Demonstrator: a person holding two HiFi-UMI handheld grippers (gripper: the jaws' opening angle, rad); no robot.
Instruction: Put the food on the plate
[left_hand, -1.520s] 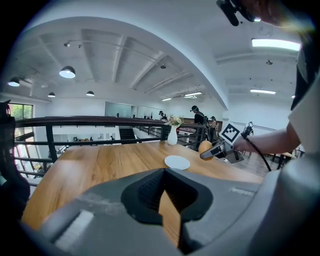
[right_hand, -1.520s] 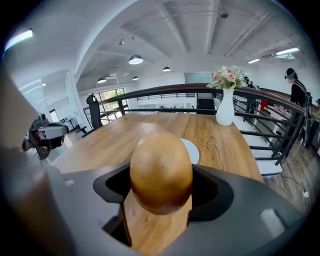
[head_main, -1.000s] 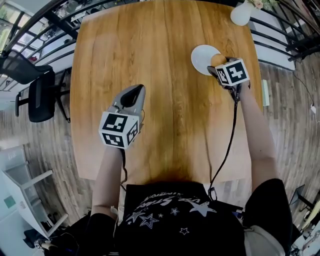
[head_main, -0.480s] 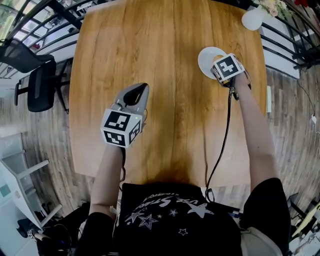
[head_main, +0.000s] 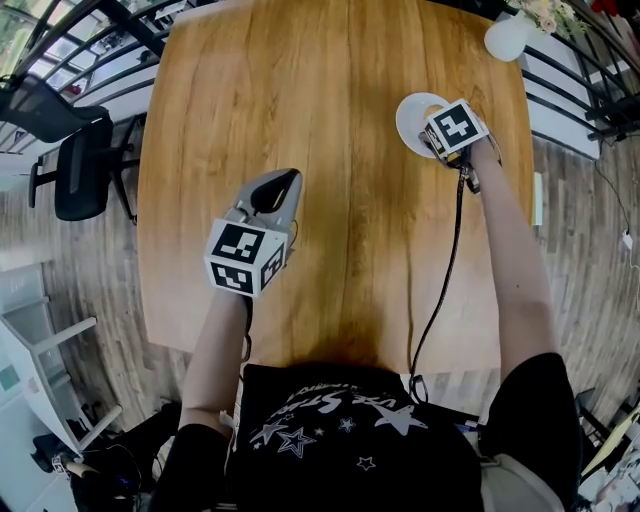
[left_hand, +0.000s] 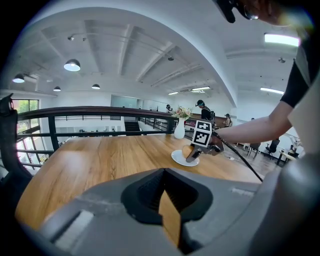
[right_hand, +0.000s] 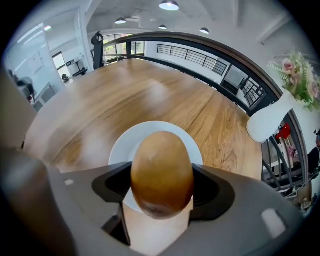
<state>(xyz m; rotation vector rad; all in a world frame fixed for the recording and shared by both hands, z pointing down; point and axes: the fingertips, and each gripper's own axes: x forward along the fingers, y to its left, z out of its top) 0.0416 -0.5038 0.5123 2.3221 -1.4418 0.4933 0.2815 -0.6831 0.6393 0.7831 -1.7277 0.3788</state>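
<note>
A brown, egg-shaped potato (right_hand: 161, 172) sits between the jaws of my right gripper (right_hand: 161, 202), which is shut on it. It hangs just over the near edge of a small white plate (right_hand: 125, 145). In the head view the right gripper (head_main: 434, 128) stands at the plate's (head_main: 412, 110) right rim, and its marker cube hides the potato. The left gripper view shows the potato (left_hand: 187, 151) low over the plate (left_hand: 181, 160). My left gripper (head_main: 278, 182) is shut and empty above the middle-left of the wooden table (head_main: 300, 90).
A white vase (head_main: 507, 35) with flowers stands at the table's far right corner, a little beyond the plate. A black railing (head_main: 100, 60) runs round the table's far sides. A black office chair (head_main: 75, 180) stands on the floor to the left.
My right gripper has carried the potato a little forward, from the plate's near right edge to over the plate. The left gripper has stayed in place.
</note>
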